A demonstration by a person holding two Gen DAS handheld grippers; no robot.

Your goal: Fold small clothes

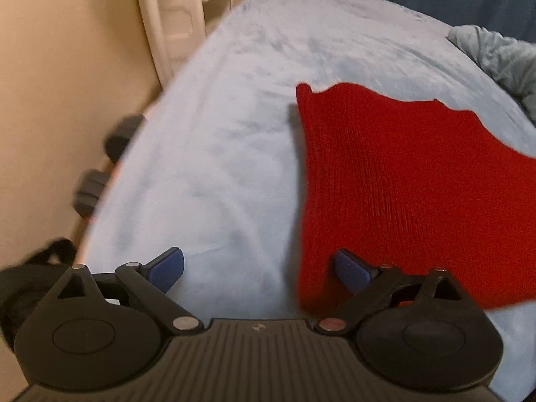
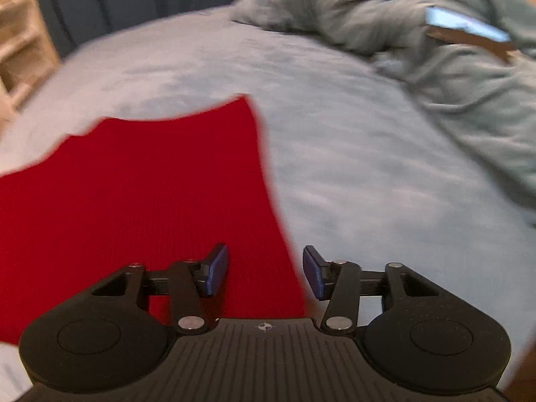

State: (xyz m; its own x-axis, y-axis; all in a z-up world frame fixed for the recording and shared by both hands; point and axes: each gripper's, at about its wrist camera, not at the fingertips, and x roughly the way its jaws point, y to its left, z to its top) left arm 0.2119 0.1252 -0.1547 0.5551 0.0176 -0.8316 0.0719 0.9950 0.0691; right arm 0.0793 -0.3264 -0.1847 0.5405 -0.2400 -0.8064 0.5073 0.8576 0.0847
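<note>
No container with contents shows clearly; far to the left of the left gripper [image 1: 260, 269], a pale shelf unit [image 1: 174, 16] stands against the wall, too blurred to tell what is on it. Nearer on that side, 2 dark grey rounded things [image 1: 100, 167] sit just beside the bed edge, and a black fuzzy thing [image 1: 30, 268] is close to the gripper's left side; I cannot tell what they are.

The left gripper is spread wide, holding nothing. Its left pad hangs over the bare light blue bed [image 1: 217, 134], and its right pad is in front of the near left edge of the red knit cloth [image 1: 418, 184]. I cannot tell if the pad touches the cloth.

The cloth lies on the bed, ahead and to the right of the left gripper. It is bright red, with fine vertical ribs in the knit. Its far edge is wavy and uneven, its left edge fairly straight.

In the right wrist view the same red knit cloth [image 2: 150, 194] is ahead and to the left of the right gripper [image 2: 266, 273]. This gripper is also spread, pinching nothing, and the cloth's right edge runs between its 2 pads.

Far ahead to the right, a crumpled grey-green blanket [image 2: 418, 33] is piled, with a blurred light blue flat object [image 2: 465, 26] lying on it.
</note>
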